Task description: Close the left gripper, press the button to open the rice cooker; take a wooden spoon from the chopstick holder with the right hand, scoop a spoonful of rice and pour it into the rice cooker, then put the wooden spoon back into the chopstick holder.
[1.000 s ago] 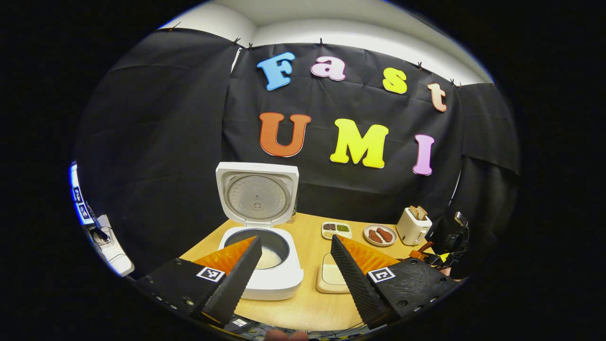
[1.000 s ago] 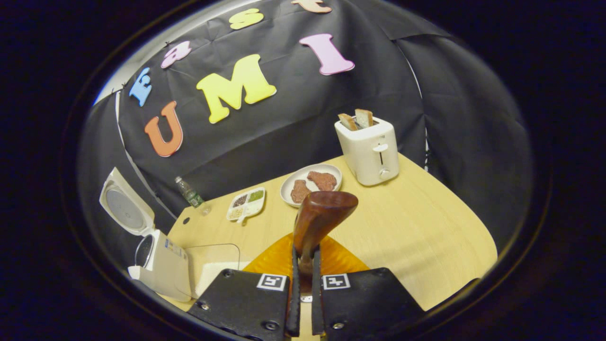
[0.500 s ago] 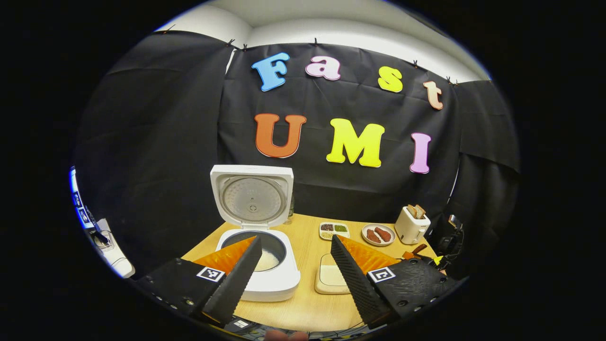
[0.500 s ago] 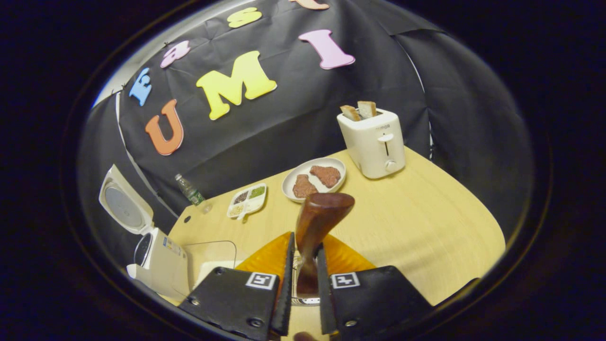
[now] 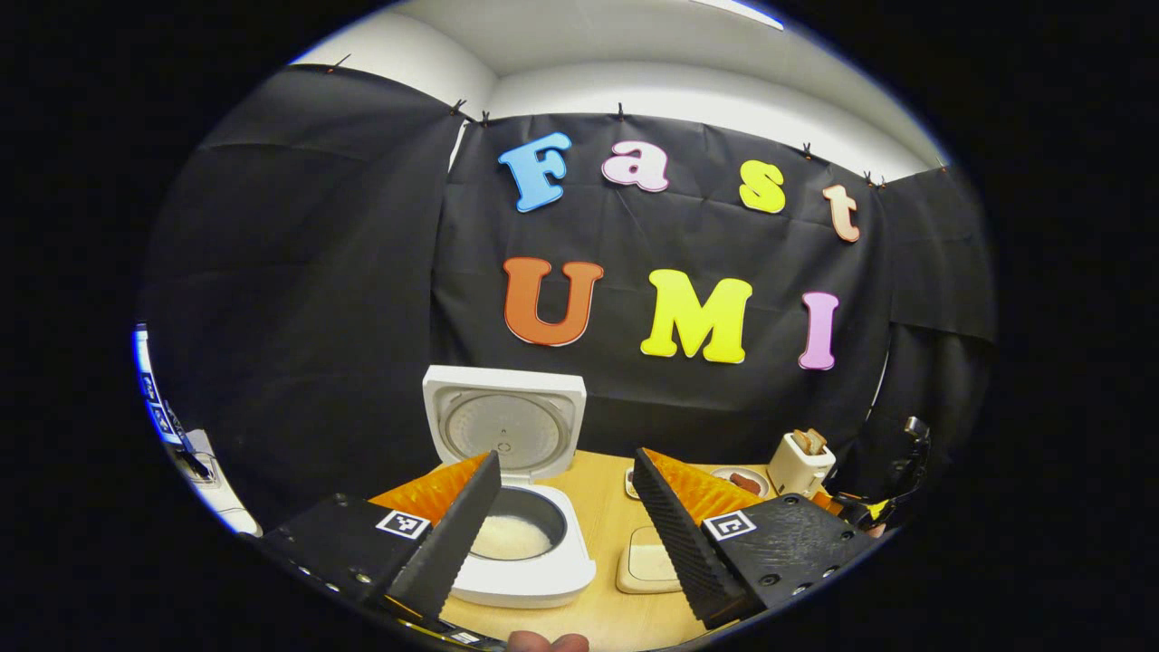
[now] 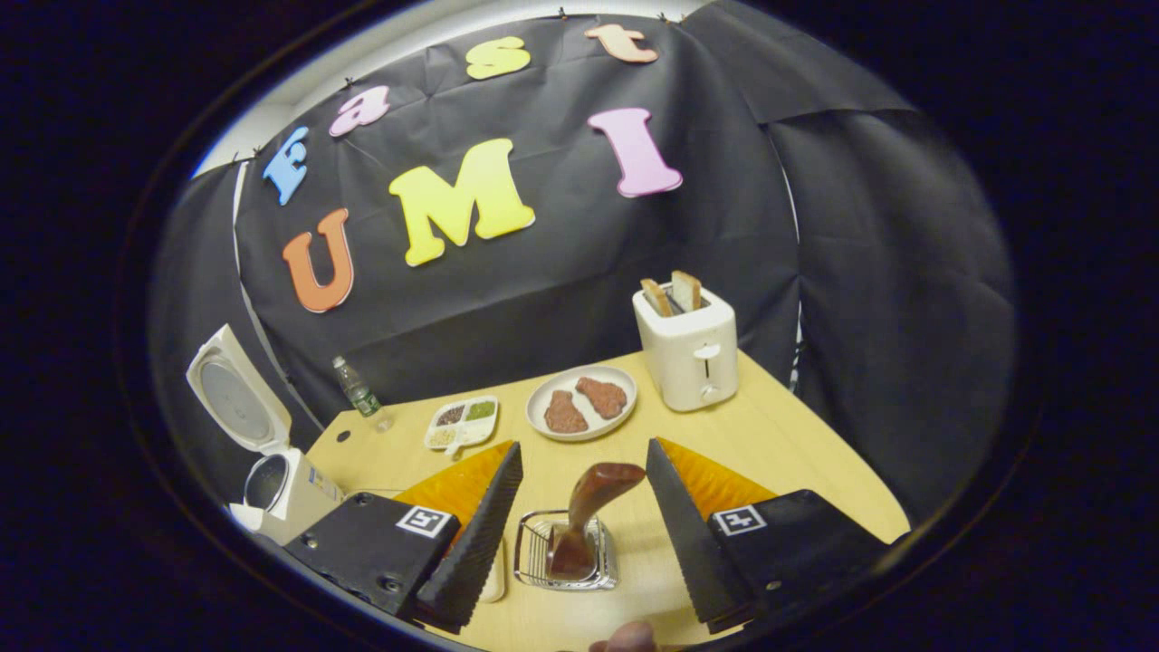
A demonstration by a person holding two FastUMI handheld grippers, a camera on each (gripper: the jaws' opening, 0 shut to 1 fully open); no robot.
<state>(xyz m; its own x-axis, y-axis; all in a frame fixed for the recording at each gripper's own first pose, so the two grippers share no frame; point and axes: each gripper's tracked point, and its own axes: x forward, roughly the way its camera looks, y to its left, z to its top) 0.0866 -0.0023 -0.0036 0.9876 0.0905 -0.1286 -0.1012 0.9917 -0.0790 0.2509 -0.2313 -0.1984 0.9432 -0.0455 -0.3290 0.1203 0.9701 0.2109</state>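
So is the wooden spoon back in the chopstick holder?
Yes: the wooden spoon stands in the wire chopstick holder, and the right gripper is open around it.

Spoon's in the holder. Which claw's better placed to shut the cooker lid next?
Left, probably: the rice cooker and its raised lid sit straight ahead of the open left claw. For the right claw it's off at the side.

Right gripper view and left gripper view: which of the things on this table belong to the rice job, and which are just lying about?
Job things:
- rice cooker, lid up, rice inside
- wooden spoon, standing in the chopstick holder
- rice tray
- right gripper, open around the spoon

Lying about:
- toaster with bread
- plate of meat
- divided dish
- water bottle
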